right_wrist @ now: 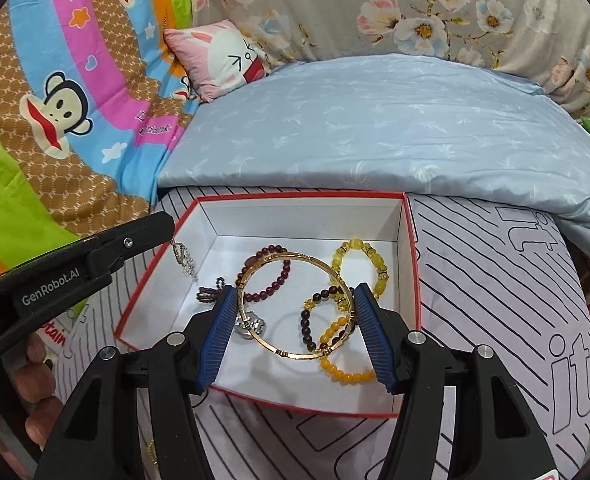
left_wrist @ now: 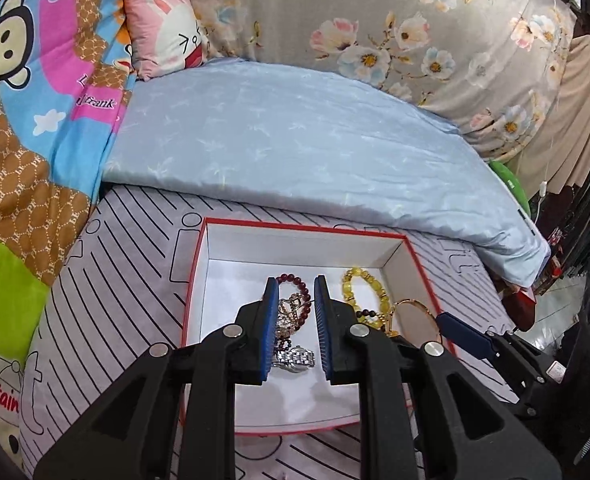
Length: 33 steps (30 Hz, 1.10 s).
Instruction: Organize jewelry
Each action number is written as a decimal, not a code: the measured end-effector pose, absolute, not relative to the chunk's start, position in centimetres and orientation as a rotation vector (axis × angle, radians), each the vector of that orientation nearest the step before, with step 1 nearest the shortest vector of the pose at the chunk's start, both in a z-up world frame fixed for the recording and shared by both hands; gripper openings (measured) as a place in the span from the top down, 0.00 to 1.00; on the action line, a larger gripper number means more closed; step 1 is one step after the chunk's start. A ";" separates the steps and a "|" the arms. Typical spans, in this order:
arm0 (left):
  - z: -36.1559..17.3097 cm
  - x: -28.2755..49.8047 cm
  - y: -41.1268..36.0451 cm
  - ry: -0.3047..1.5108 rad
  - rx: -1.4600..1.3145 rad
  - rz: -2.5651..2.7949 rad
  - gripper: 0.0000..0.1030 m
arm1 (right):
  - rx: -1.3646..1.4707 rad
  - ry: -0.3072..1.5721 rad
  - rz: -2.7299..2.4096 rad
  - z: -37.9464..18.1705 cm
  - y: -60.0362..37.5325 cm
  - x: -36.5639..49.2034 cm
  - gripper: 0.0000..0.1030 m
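Note:
A red-edged white box (right_wrist: 409, 240) (left_wrist: 199, 264) sits on the striped bed cover and holds several pieces of jewelry. My right gripper (right_wrist: 293, 300) is shut on a gold bangle (right_wrist: 279, 350), held across the box between both pads. Under it lie a dark red bead bracelet (right_wrist: 269, 251), yellow bead bracelets (right_wrist: 353, 248) and a silver watch (right_wrist: 255, 325). My left gripper (left_wrist: 295, 292) hangs over the box's left part, jaws apart; a silver pendant (right_wrist: 185, 260) dangles at its tip in the right wrist view. The watch (left_wrist: 295, 358) and red beads (left_wrist: 295, 280) lie below it.
A folded light blue quilt (right_wrist: 375, 128) lies right behind the box. A cartoon monkey blanket (right_wrist: 55, 104) and a pink pillow (right_wrist: 223, 60) are at the left, a floral duvet (left_wrist: 415, 40) at the back. The bed edge drops off at the right.

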<state>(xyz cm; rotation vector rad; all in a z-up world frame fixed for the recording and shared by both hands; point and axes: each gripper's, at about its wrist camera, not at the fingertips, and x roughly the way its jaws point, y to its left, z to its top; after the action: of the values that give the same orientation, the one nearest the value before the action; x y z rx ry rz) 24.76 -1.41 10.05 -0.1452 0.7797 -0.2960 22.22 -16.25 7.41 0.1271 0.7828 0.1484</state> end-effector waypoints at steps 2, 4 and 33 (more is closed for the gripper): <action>9.3 25.2 -1.6 0.791 -0.137 -0.292 0.83 | 0.124 0.799 0.142 6.8 -16.3 22.8 0.44; 8.9 25.7 -1.6 0.797 -0.140 -0.292 0.81 | 0.133 0.816 0.141 6.3 -16.4 23.4 0.43; 8.1 12.3 0.8 0.823 -0.118 -0.230 0.36 | 0.143 0.811 0.062 6.5 -19.6 6.3 0.35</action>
<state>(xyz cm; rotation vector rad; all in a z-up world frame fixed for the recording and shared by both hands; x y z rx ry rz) 12.34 0.84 8.12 -0.1176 0.8234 -0.2302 6.25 -19.57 6.48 0.1432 0.8108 0.0621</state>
